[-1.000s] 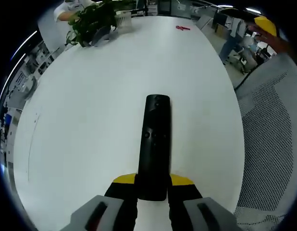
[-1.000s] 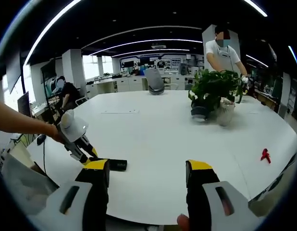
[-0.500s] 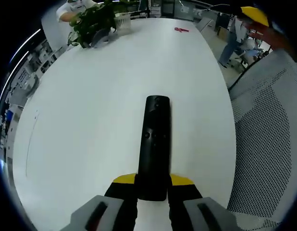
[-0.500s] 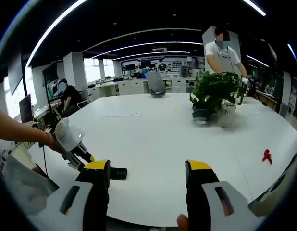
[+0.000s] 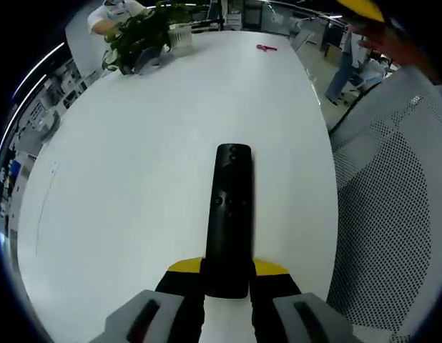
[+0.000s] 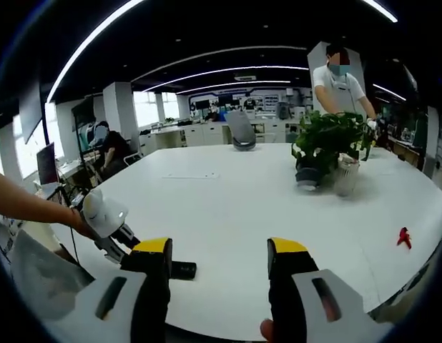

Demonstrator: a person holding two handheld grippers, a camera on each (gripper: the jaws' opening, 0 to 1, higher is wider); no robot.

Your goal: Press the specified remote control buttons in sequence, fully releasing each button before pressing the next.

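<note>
In the left gripper view the left gripper is clamped on the near end of the black remote control, its yellow-tipped jaws pressed against both long sides. The remote points away from the gripper over the white table, buttons facing up. Far beyond the remote's tip sits a potted plant at the table's far edge, with a small red object off to one side of it. A mesh chair back stands beside the table, near the remote. In the right gripper view the right gripper hangs above the table with jaws spread wide, nothing between them; the remote lies just beside its left jaw
</note>
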